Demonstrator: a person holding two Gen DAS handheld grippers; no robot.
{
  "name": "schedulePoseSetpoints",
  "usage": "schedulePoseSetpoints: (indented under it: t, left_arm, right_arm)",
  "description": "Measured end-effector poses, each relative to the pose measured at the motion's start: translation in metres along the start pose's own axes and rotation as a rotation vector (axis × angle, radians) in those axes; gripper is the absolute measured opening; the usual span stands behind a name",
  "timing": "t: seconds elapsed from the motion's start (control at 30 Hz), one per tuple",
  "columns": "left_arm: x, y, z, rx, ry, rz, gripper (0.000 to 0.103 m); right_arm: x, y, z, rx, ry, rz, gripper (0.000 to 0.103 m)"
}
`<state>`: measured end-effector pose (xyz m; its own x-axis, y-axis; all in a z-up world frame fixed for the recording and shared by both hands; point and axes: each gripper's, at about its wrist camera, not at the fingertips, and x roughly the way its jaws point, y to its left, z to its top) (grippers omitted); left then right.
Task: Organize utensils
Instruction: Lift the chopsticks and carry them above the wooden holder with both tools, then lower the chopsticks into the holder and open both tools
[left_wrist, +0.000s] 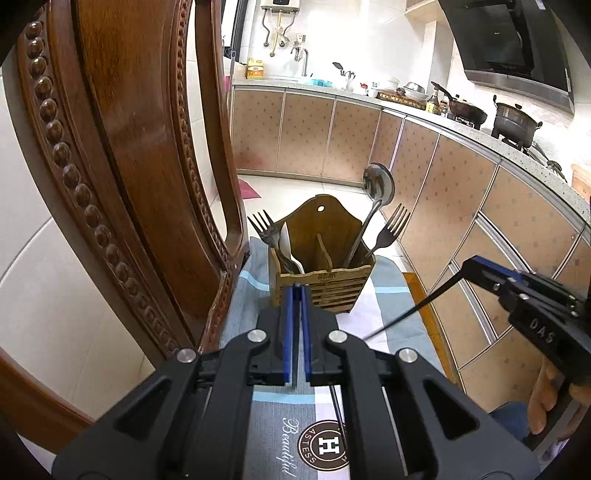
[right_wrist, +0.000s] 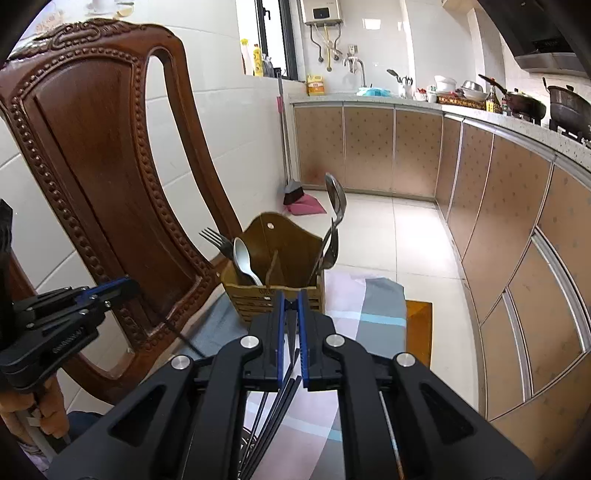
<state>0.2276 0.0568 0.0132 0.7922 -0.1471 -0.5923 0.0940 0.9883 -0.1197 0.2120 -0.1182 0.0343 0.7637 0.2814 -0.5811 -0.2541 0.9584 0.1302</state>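
The right tongs (right_wrist: 291, 295) are clamped on a small bundle of black chopsticks (right_wrist: 280, 410). The sticks fan out below the pads toward the camera, and their long axes run roughly along the fingers. From the left wrist view, at least one stick slants down and left out of those tongs, its free end above the cloth (left_wrist: 373, 295).

The left tongs (left_wrist: 295, 287) are fully closed and appear to pinch a single chopstick (right_wrist: 184, 339), which trails down from their tip. That grip is hard to see.

The chopsticks look light, stiff, thin and smooth, so they are likely to swivel or slip in a pinch and a bundle can splay. A hold near mid-length, or nearer the thick ends, should leave the tips free to aim.

The holder (left_wrist: 325, 288) stands upright on the cloth just ahead of both tongs, beside the chair (right_wrist: 92, 147). It has two compartments — forks and a spoon on the left, a ladle and fork on the right. To go in, the sticks would probably need tipping closer to upright, tips down.
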Motion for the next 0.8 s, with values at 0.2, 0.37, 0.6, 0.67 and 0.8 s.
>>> schedulePoseSetpoints:
  t: [0.2, 0.37, 0.6, 0.67, 0.8]
  left_arm:
    - [-0.001, 0.000, 0.000, 0.004, -0.002, 0.003, 0.004]
    - [-0.006, 0.001, 0.012, -0.002, -0.026, 0.008, 0.004]
    - [-0.025, -0.004, 0.058, 0.006, -0.118, 0.006, 0.004]
    - [-0.030, -0.006, 0.075, 0.008, -0.149, 0.000, 0.004]
    - [-0.034, -0.010, 0.103, 0.015, -0.204, 0.009, 0.005]
  right_arm:
    - [0.003, -0.001, -0.001, 0.008, 0.009, -0.003, 0.008]
    - [-0.001, 0.001, 0.008, 0.004, -0.011, -0.012, 0.008]
    - [-0.018, 0.010, 0.052, -0.035, -0.083, -0.023, 0.008]
    - [-0.019, 0.012, 0.067, -0.040, -0.101, -0.027, 0.008]
    - [-0.018, 0.014, 0.099, -0.041, -0.134, -0.029, 0.008]
